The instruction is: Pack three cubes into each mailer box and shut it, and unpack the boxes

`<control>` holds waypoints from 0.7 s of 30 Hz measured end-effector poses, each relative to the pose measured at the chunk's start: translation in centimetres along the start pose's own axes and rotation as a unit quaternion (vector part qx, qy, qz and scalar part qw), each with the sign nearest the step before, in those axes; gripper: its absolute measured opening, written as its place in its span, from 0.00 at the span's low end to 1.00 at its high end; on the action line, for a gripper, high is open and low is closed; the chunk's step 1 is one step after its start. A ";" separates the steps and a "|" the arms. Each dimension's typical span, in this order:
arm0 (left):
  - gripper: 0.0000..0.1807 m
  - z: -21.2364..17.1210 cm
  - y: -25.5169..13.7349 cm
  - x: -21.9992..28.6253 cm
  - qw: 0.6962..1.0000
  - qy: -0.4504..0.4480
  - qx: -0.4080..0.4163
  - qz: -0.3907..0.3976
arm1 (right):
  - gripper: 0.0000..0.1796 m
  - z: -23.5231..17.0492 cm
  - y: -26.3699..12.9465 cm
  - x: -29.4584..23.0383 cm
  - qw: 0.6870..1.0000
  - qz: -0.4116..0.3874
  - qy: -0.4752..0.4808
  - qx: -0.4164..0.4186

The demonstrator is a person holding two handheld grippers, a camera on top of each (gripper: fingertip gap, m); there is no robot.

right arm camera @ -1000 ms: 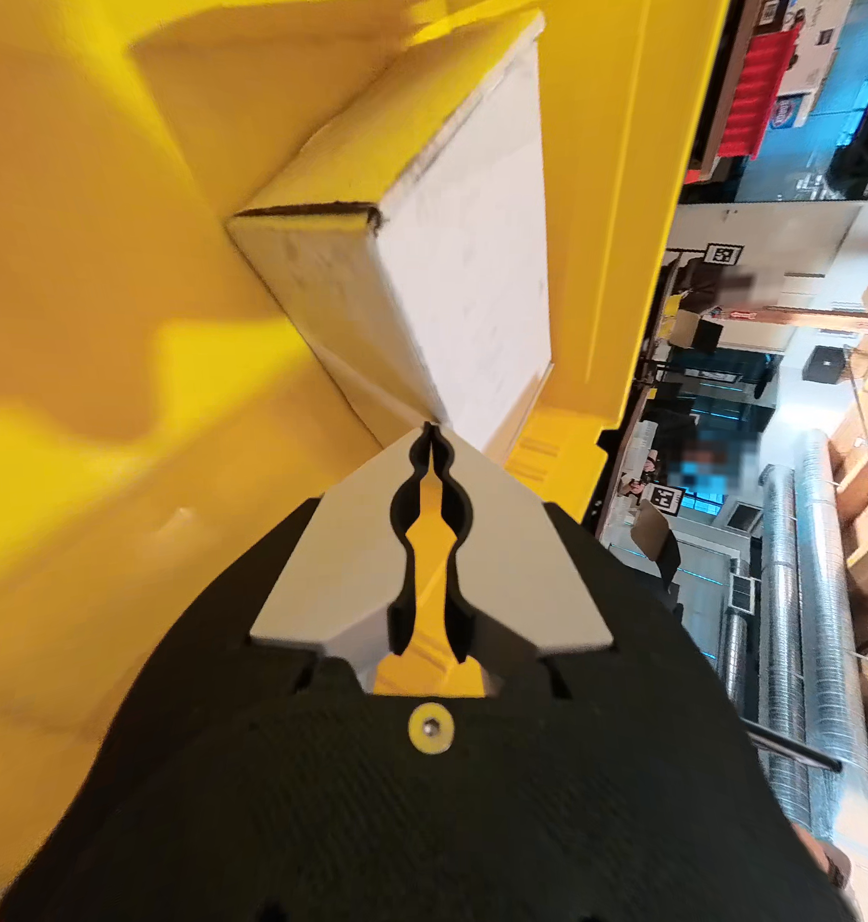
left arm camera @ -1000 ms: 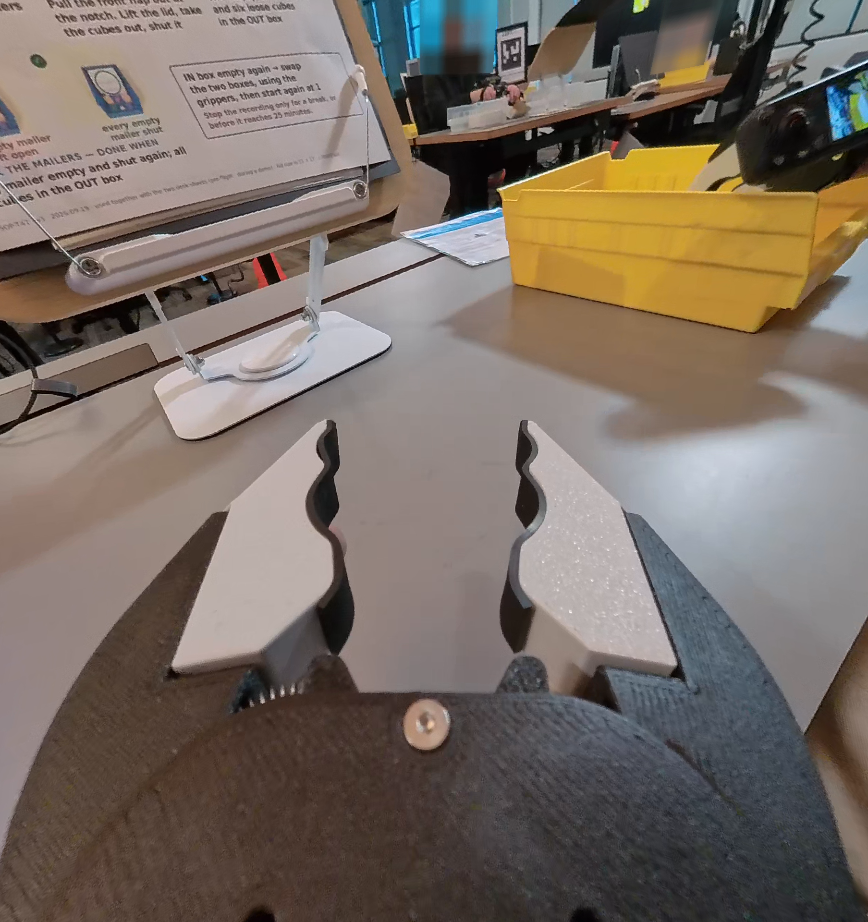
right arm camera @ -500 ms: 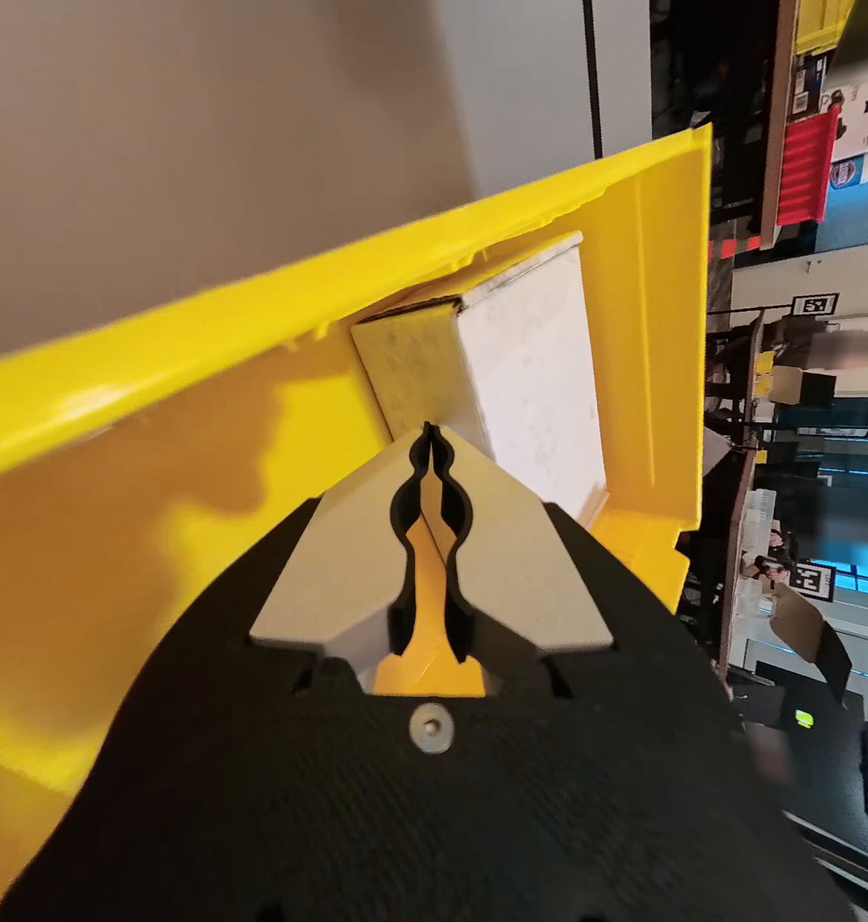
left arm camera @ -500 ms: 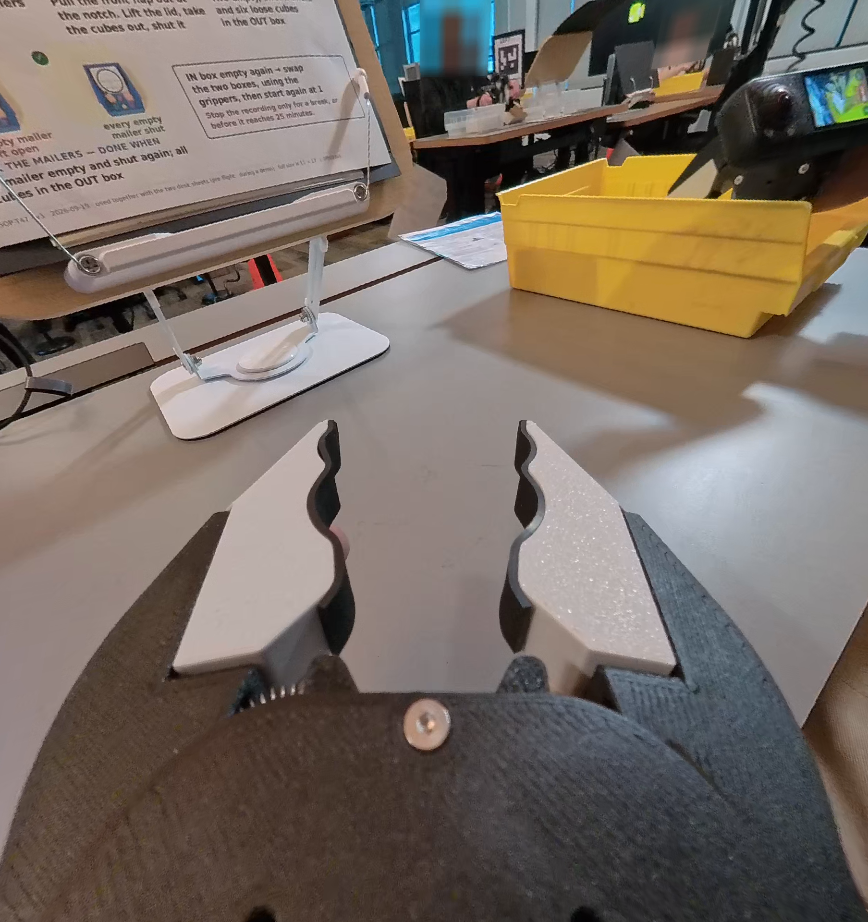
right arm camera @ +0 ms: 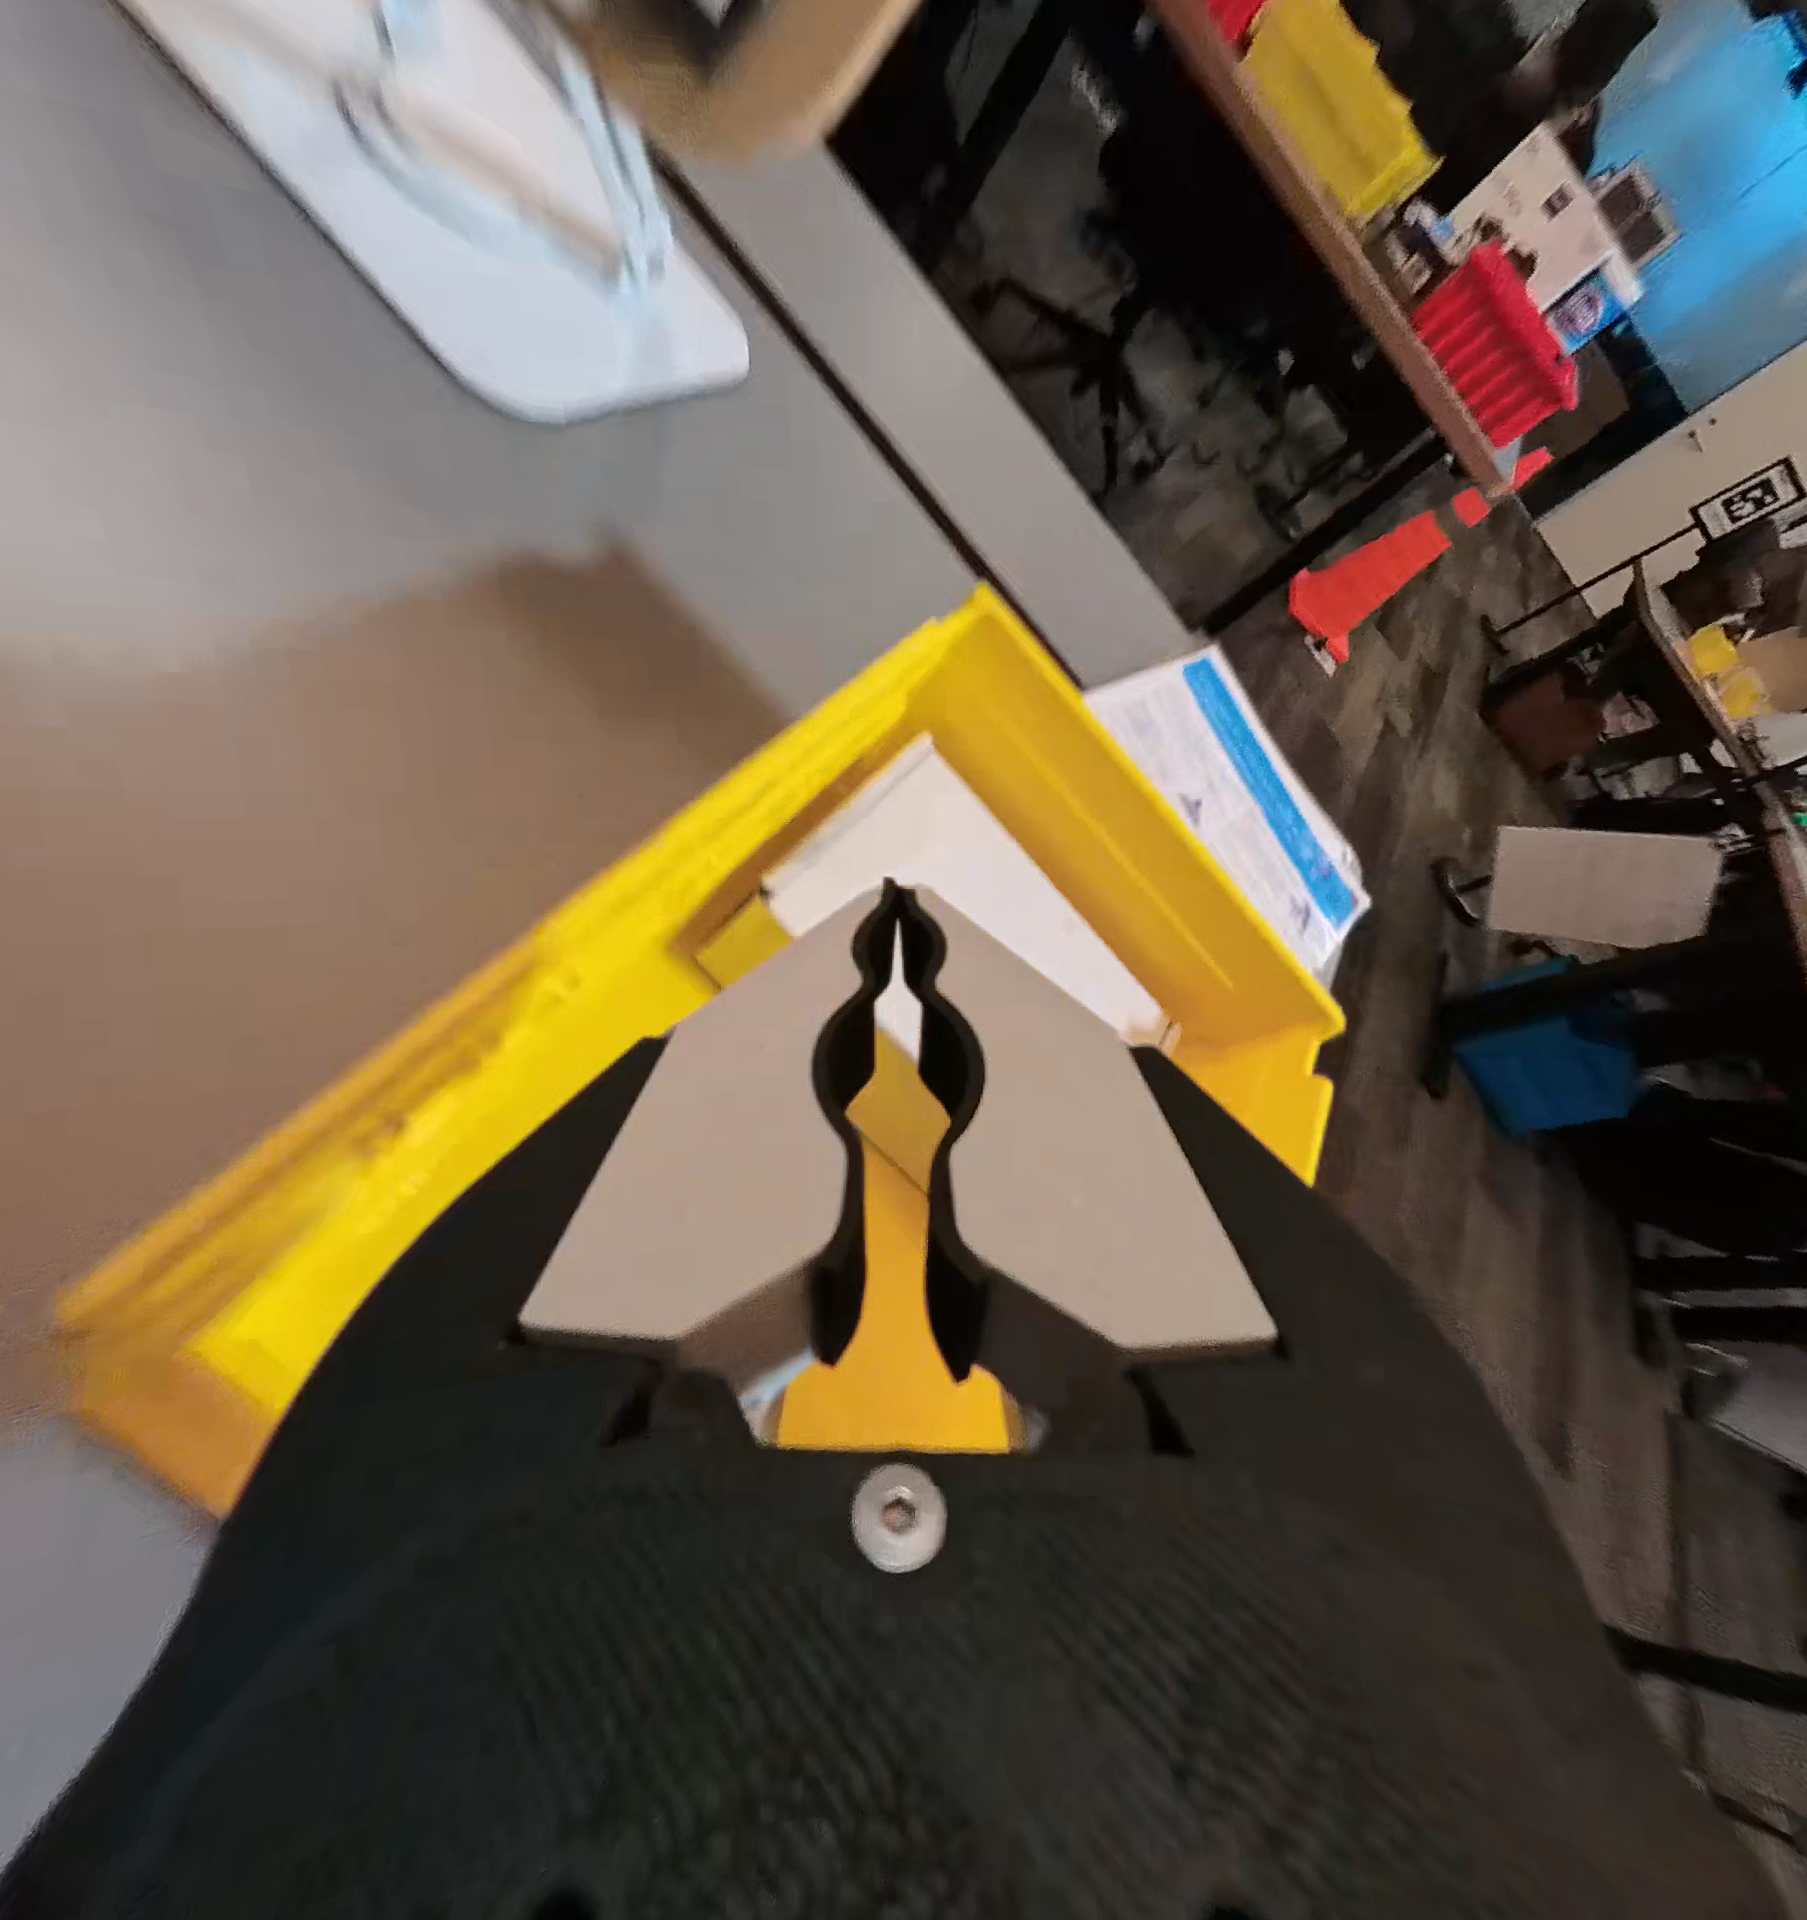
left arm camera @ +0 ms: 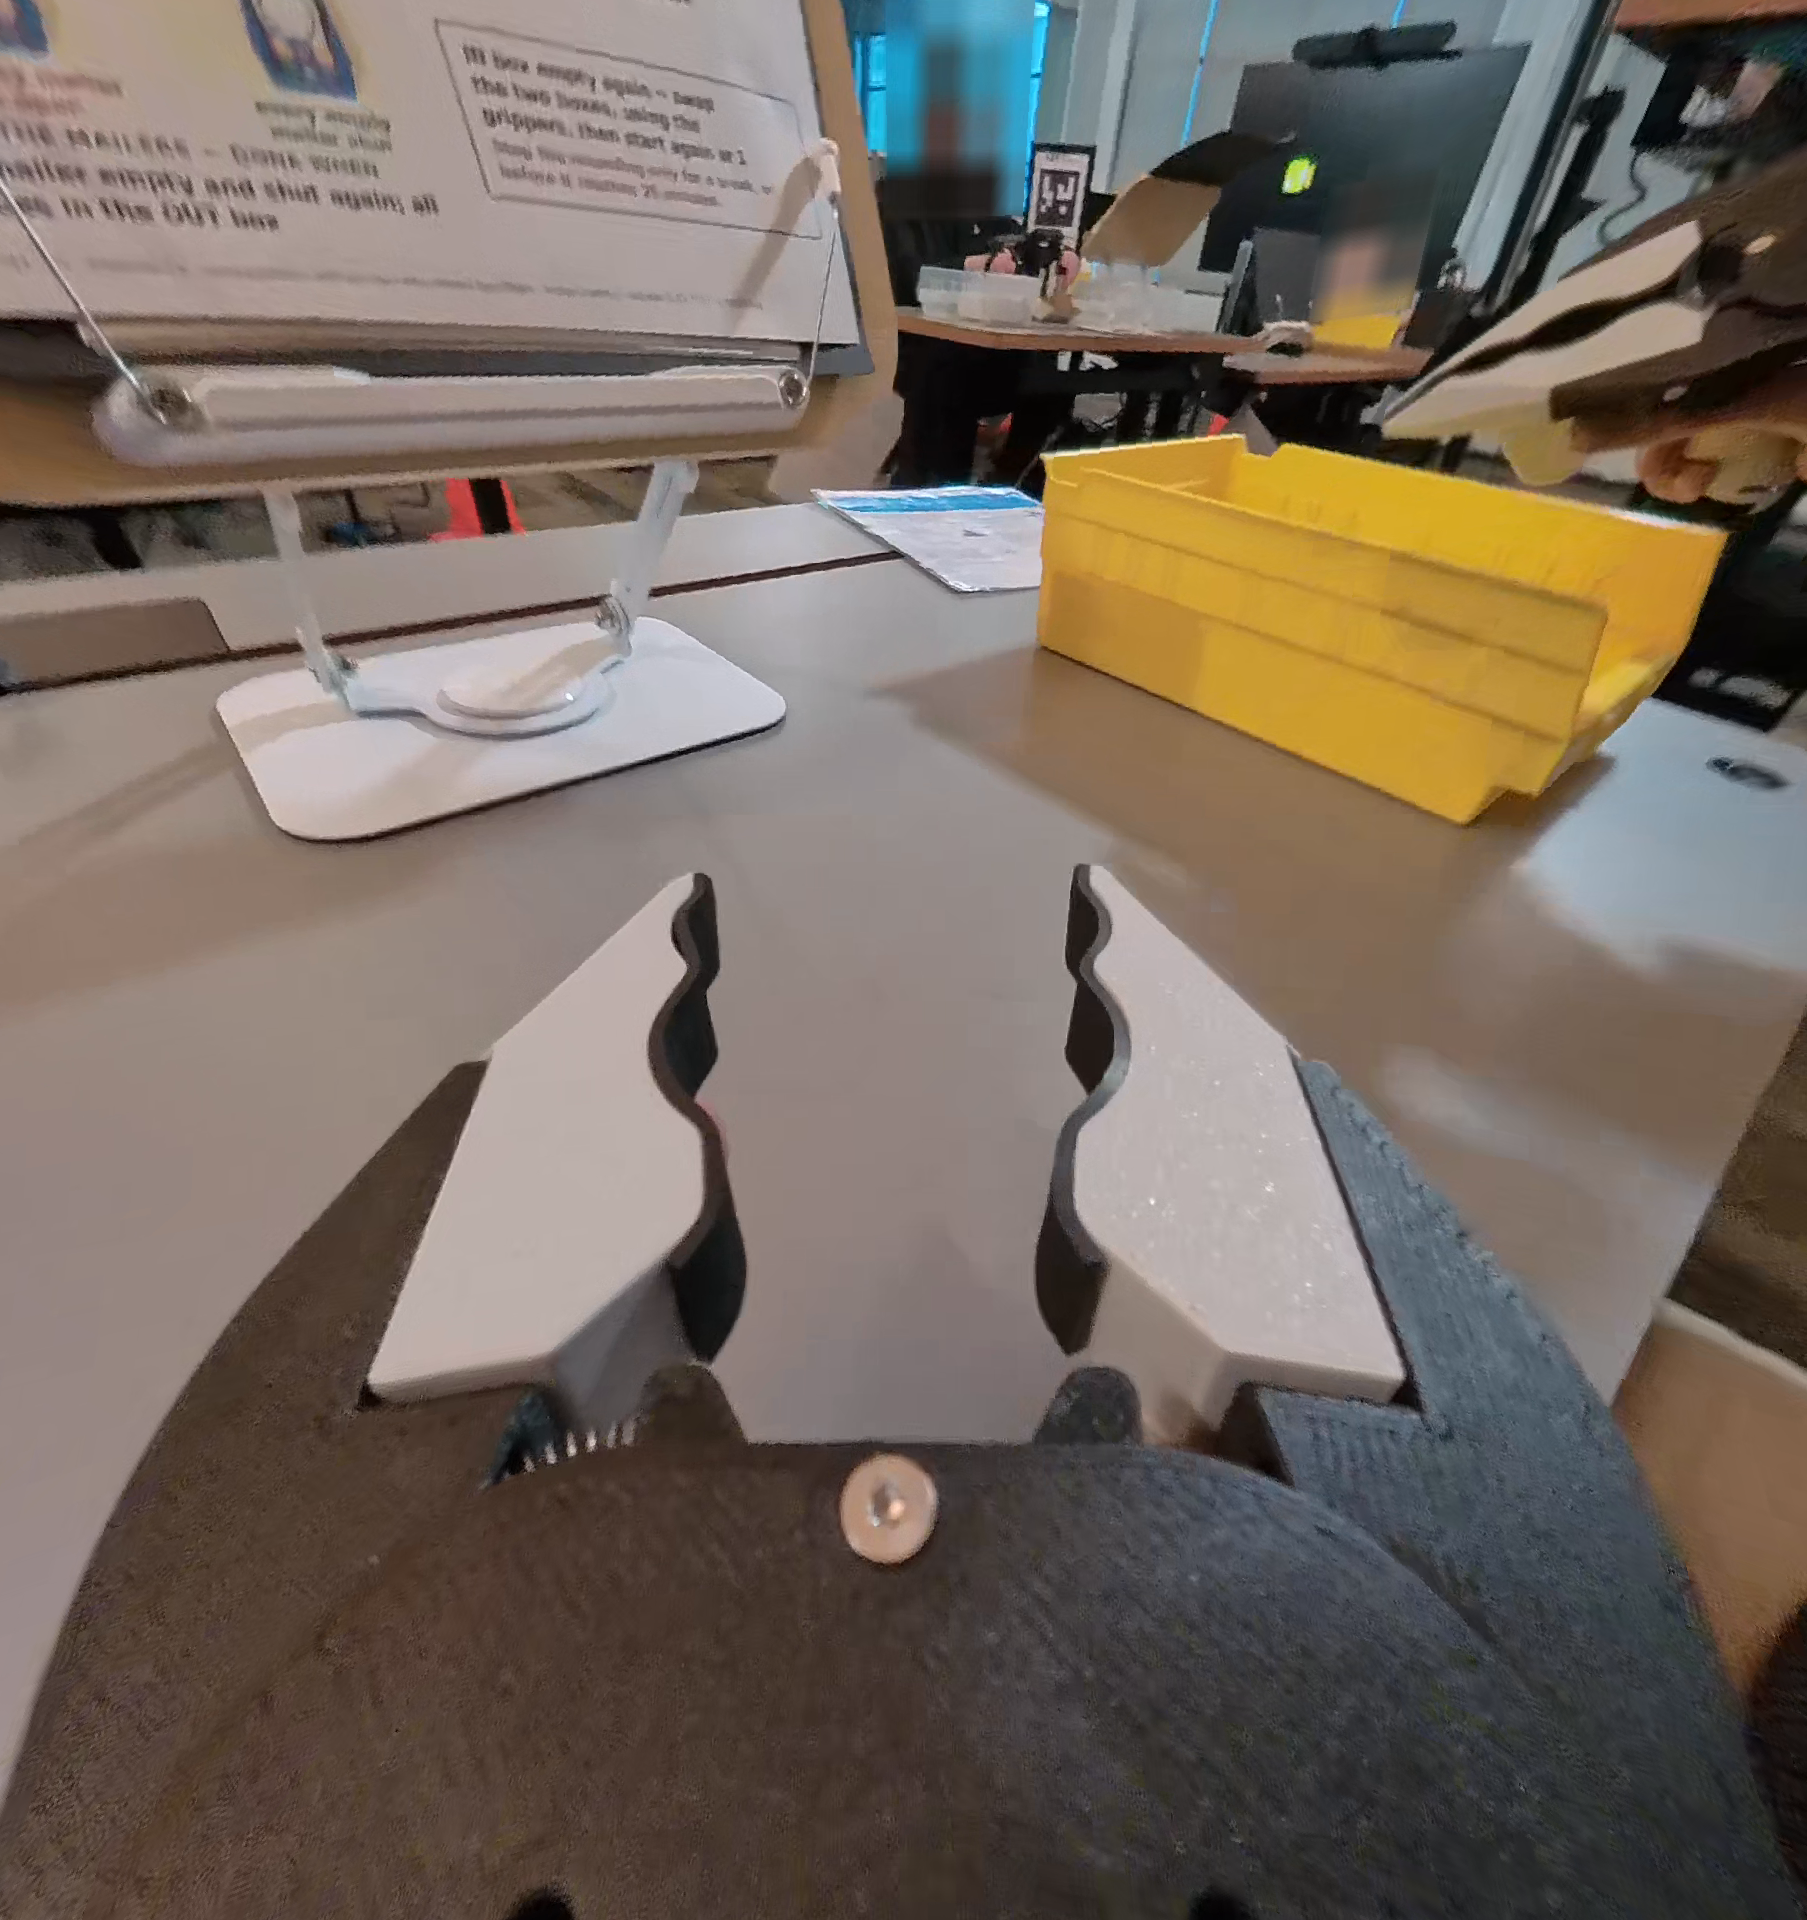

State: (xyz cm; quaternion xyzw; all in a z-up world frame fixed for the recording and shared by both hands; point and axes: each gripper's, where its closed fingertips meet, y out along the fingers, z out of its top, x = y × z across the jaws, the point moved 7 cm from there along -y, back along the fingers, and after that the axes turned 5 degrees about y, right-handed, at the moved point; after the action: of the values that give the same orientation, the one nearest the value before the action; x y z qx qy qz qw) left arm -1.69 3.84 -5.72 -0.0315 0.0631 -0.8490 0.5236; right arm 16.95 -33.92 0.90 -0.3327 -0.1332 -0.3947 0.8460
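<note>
My left gripper [left arm camera: 888,883] is open and empty, low over the grey table [left arm camera: 982,810]. A small red spot shows beside its left finger; I cannot tell what it is. My right gripper [right arm camera: 894,894] is shut with nothing visible between its tips, and hangs above the yellow bin [right arm camera: 1086,748]. A white mailer box [right arm camera: 982,883], shut, leans in the bin's far corner. In the left wrist view the right gripper [left arm camera: 1418,410] shows at the upper right, held by a hand above the yellow bin [left arm camera: 1325,644]. No cubes are in view.
A white document stand [left arm camera: 504,717] with an instruction sheet stands at the back left; it also shows blurred in the right wrist view [right arm camera: 566,312]. A printed paper [left arm camera: 940,530] lies behind the bin. The table edge runs along the right.
My right gripper, shut throughout, has risen out of the bin and away from the white mailer box, which stays in the corner. My left gripper has stayed open and nearly still.
</note>
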 end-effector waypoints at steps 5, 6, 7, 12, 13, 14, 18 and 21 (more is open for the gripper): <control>0.33 0.2 -0.3 -1.2 0.998 -0.066 0.012 -0.003 | 0.09 6.1 -3.0 -3.2 0.979 0.154 0.124 0.046; 0.32 0.2 -0.4 -1.3 0.998 -0.068 0.013 -0.001 | 0.19 7.1 -3.3 -5.1 0.961 0.229 0.153 0.032; 0.32 0.2 -0.4 -1.4 0.998 -0.067 0.013 0.002 | 0.28 7.9 -3.5 -7.3 0.936 0.306 0.174 0.013; 0.31 0.5 -0.8 -1.5 0.999 -0.052 0.013 0.009 | 0.44 11.0 -3.0 -18.4 0.826 0.522 0.214 -0.025; 0.31 0.6 -0.9 -1.6 0.999 -0.050 0.013 0.014 | 0.44 11.5 -2.8 -20.5 0.806 0.549 0.219 -0.024; 0.31 0.8 -1.1 -1.8 0.999 -0.049 0.014 0.018 | 0.46 11.9 -2.6 -22.3 0.791 0.569 0.224 -0.021; 0.31 2.0 -2.5 -3.7 0.995 -0.086 0.030 0.042 | 0.48 12.9 -0.5 -27.7 0.744 0.613 0.268 0.001; 0.28 4.6 -5.7 -7.2 0.981 -0.126 0.096 0.111 | 0.48 12.7 -0.2 -29.4 0.668 0.665 0.332 0.047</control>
State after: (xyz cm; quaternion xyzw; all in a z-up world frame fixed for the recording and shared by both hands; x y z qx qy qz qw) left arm -2.95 12.43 -0.30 -0.0805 -0.0826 -0.7768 0.6190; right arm -1.93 -8.44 -3.93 -0.1402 0.3946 0.1948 0.8869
